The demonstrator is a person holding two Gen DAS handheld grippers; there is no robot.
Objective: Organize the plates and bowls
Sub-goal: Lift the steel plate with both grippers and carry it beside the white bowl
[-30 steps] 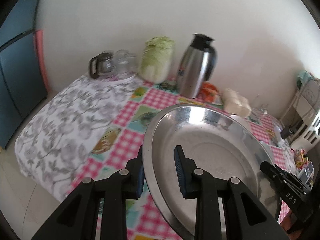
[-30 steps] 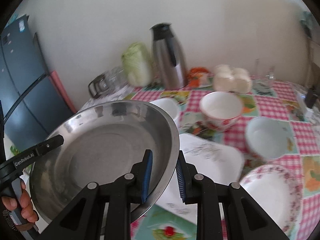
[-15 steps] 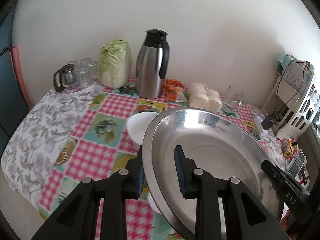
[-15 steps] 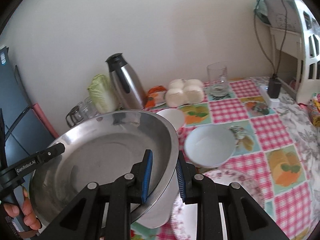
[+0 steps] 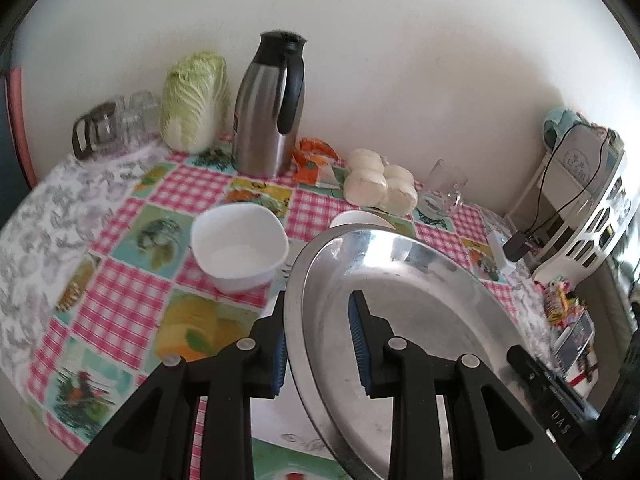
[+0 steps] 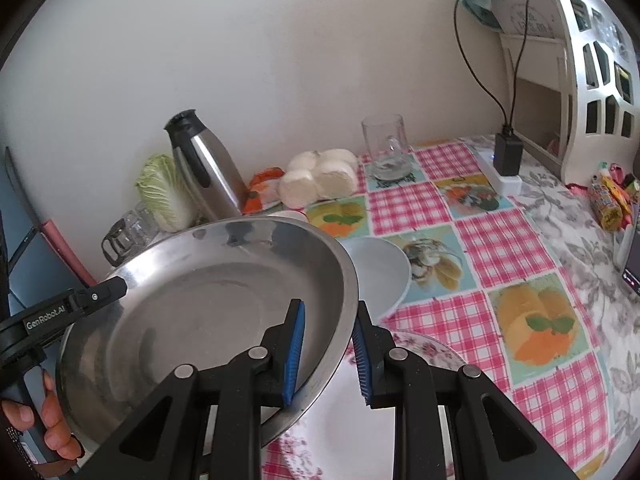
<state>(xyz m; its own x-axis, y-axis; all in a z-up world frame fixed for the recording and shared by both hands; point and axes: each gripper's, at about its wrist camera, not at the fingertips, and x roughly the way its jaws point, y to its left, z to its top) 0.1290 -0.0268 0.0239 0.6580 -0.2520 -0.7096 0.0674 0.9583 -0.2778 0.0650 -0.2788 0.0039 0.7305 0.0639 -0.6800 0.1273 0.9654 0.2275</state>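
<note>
Carrying steel basin (image 5: 400,320) lower centre of frame, we pinch opposite rims: left gripper (image 5: 318,348) and right gripper (image 6: 329,354) both narrow, sharing weight above floral plate (image 6: 424,354).

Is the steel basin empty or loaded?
Empty: the steel basin shows bare metal inside in both wrist views, held at opposite rims by left claw and right claw.

Black hand-held gripper (image 5: 320,344), blue pads (image 6: 295,344)
</note>
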